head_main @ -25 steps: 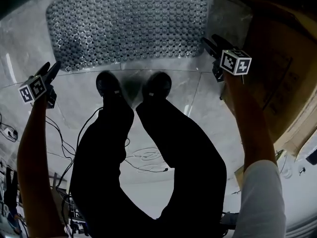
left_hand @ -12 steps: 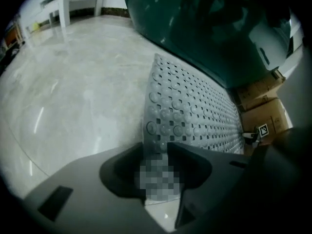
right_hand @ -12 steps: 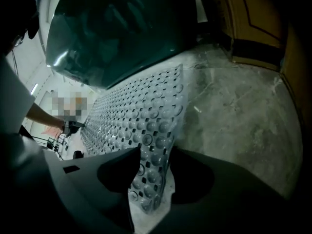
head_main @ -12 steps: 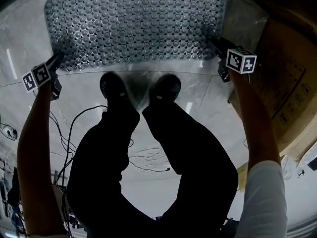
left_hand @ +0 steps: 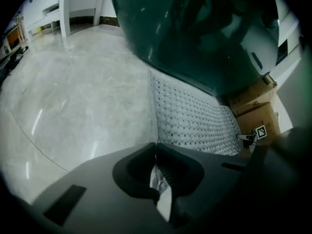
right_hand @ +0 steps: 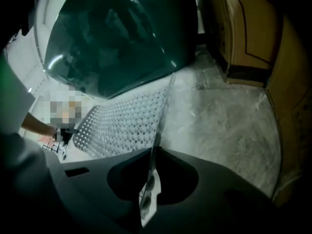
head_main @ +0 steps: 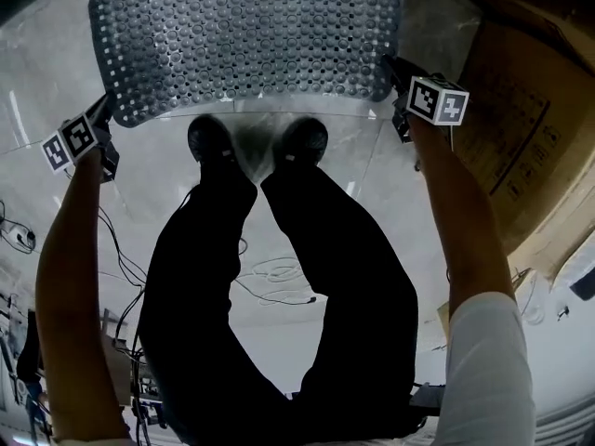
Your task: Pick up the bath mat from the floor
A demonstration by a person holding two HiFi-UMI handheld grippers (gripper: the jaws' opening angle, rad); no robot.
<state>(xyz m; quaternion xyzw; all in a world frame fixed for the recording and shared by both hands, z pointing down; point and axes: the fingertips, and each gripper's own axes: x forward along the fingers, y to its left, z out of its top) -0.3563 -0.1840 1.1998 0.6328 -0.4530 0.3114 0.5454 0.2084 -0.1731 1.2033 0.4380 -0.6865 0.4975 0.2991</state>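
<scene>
both near corners of the bath mat (head_main: 251,35) are pinched: the left tongs (head_main: 104,110) and right tongs (head_main: 390,68) are each closed tight on its edge. the grip looks done and the lift is left, since most of the mat seems to lie on the floor (head_main: 372,184). only the gripper views show the thin edge between the jaws. only the head view shows the whole mat beyond the person's shoes (head_main: 212,142).

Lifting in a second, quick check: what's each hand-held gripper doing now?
Left hand-held gripper: closed on the bath mat edge.
Right hand-held gripper: closed on the bath mat edge.
</scene>
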